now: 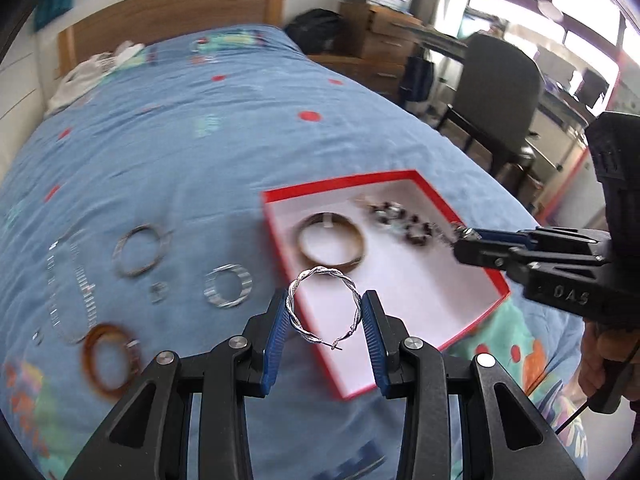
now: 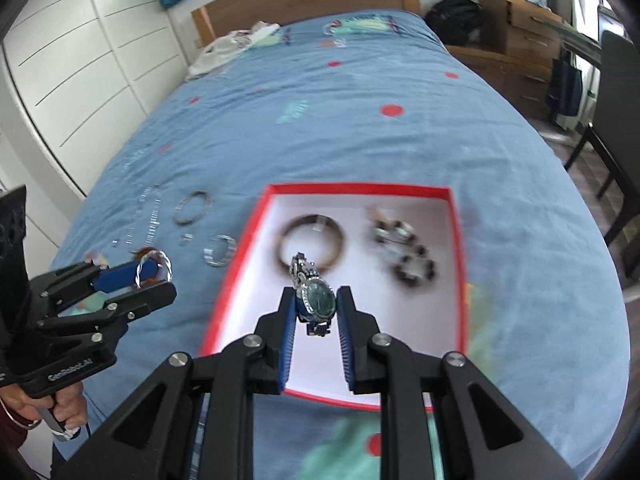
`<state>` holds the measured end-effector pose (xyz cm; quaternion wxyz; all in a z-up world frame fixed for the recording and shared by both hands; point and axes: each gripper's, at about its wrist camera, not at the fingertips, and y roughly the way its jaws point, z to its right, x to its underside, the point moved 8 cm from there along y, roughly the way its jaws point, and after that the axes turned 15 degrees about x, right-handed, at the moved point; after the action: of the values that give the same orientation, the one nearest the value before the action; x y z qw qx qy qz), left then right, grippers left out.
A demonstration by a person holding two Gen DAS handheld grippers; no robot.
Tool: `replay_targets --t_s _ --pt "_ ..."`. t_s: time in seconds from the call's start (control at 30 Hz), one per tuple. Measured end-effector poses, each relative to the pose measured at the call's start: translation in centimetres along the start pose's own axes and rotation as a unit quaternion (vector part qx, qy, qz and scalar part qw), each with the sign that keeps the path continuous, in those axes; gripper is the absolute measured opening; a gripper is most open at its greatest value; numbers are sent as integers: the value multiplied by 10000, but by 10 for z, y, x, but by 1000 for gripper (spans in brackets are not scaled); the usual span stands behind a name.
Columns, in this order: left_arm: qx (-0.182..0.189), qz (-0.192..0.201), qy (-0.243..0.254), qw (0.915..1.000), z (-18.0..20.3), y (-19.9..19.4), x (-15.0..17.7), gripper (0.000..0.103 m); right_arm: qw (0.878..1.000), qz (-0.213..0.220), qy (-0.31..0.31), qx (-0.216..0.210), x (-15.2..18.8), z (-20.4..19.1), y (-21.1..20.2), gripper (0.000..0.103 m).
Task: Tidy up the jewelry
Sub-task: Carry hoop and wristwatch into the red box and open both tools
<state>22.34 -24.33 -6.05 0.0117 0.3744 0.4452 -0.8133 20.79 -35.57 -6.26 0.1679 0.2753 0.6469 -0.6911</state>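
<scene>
Blue bedspread (image 1: 208, 152) is lying below as the left gripper (image 1: 325, 314) is pinching a twisted silver hoop (image 1: 323, 306) mid-frame, the right gripper (image 2: 317, 306) is clamping a watch (image 2: 318, 300) over the red box (image 2: 456, 248), and either could be slipping out onto loose jewelry.

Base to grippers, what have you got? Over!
Left gripper shut on twisted silver hoop. Right gripper shut on watch. Red box below, nothing blocking.

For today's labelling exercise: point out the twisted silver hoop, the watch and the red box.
Twisted silver hoop (image 1: 323, 307): left wrist view, on its twisted left side.
Watch (image 2: 319, 300): right wrist view, on its dark dial.
Red box (image 2: 360, 191): right wrist view, on its far red rim.
</scene>
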Motion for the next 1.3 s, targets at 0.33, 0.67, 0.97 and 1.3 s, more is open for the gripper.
replay_targets --t_s 0.33,0.67,0.97,1.3 --pt "77 -888 417 9951 21 81 4 36 9975 -614 -342 -82 31 39 49 19" --pt "-40 -1357 549 9892 15 100 28 36 9911 -968 -907 -96 50 30 70 19" --pt "-43 -1444 733 9868 12 101 29 37 9844 -1262 -1216 -131 54 26 73 20" --pt "-346 -1609 1220 9788 21 97 31 61 9830 -1358 -1233 69 48 24 65 34"
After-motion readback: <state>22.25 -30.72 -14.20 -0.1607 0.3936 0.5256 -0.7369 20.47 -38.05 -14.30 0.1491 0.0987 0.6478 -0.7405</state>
